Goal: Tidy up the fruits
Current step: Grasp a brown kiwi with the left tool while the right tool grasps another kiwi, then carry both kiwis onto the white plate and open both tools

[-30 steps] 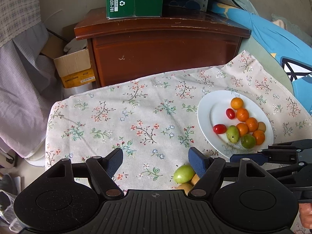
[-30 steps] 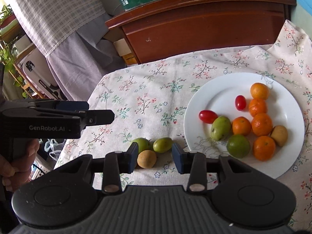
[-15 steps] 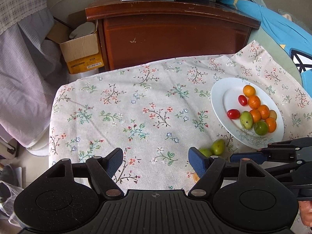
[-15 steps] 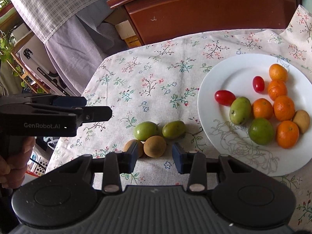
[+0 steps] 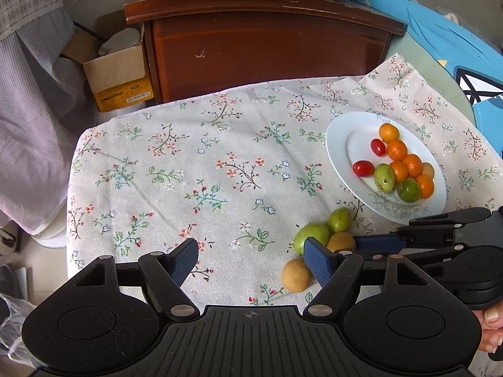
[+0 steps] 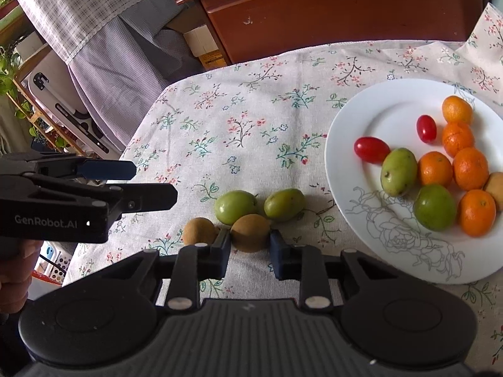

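The right tool (image 6: 249, 249) has its fingers set apart, one on each side of a brown fruit (image 6: 250, 232) that lies on the cloth; the gap is only a little wider than the fruit, and whether the pads touch it cannot be told. A second brown fruit (image 6: 200, 231) sits just outside the tool's left finger. Right behind the flanked fruit lie two green fruits (image 6: 235, 206), side by side, the nearer one touching it. All four sit on the flowered cloth (image 6: 251, 125) near the bench's front edge, just left of the white plate (image 6: 352, 144).

The left tool (image 5: 251, 259) is spread wide with nothing between its fingers, over bare cloth near the front edge. Its right finger (image 5: 317, 260) stands between the lone brown fruit and the cluster of three, partly covering the larger green one.

The plate rests toward the bench's right side. It carries two red tomatoes (image 6: 372, 149), five small oranges (image 6: 435, 169), an oval green fruit (image 6: 398, 171), a round green fruit (image 6: 434, 207) and a brown one at its right rim.

Beyond the bench's far edge stands a dark wooden cabinet (image 5: 267, 47).
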